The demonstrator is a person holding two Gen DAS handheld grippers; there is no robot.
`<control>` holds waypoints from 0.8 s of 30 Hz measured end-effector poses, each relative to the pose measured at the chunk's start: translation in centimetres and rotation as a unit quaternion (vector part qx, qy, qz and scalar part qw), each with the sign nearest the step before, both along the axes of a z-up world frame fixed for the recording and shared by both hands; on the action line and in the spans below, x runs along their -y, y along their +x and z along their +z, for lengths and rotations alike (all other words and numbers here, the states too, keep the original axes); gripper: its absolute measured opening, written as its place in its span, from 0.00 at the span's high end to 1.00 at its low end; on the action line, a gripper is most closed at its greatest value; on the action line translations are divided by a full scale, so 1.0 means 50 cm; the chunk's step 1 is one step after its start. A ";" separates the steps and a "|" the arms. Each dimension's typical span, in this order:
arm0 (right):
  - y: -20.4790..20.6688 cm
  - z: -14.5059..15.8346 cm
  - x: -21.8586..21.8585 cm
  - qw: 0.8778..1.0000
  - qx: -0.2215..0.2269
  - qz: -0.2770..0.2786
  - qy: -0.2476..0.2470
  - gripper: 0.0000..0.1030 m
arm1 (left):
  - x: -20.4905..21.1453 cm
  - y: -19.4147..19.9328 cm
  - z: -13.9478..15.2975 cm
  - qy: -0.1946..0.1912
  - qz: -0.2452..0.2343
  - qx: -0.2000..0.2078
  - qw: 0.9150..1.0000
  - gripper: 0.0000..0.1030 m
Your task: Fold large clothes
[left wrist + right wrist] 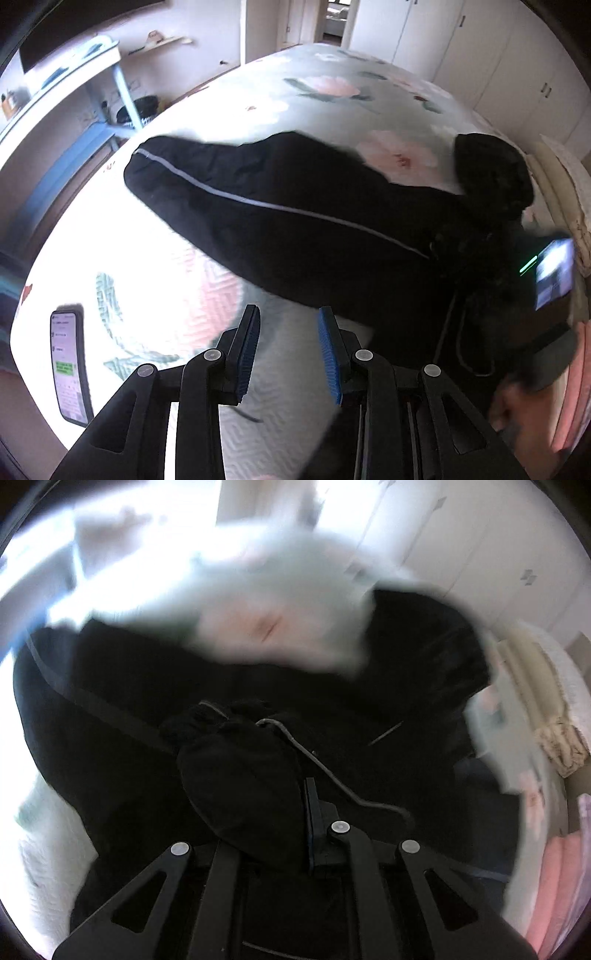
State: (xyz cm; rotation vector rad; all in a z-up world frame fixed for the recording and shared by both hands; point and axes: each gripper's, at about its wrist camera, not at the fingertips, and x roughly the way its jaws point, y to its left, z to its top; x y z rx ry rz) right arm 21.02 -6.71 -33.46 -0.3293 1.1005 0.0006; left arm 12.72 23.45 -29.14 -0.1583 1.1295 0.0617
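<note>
Left gripper: black angular linkage arms with triangular cut-outs, round silver pivot screws at the joints, two flat fingers lined with ribbed blue pads — matte plastic throughout. Right gripper: same black arms, same silver screws, one dark finger edge visible with a thin blue line of padding. Seen from the left wrist camera, at the far right — blurred bare skin of a hand, pinkish-brown, beside a dark boxy housing with a lit screen and a small green light.
</note>
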 end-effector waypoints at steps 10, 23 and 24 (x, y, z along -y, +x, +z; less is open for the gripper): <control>-0.049 -0.044 -0.041 0.998 -0.028 0.054 -0.032 0.55 | -0.013 0.068 -0.032 -0.038 -0.027 -0.007 0.999 0.66; -0.080 0.154 0.295 0.973 0.005 -0.173 0.152 0.25 | 0.329 0.219 -0.066 -0.169 -0.200 -0.029 0.965 0.53; -0.074 0.136 0.334 0.966 -0.002 -0.196 0.171 0.25 | 0.352 0.225 -0.077 -0.179 -0.207 -0.033 0.961 0.53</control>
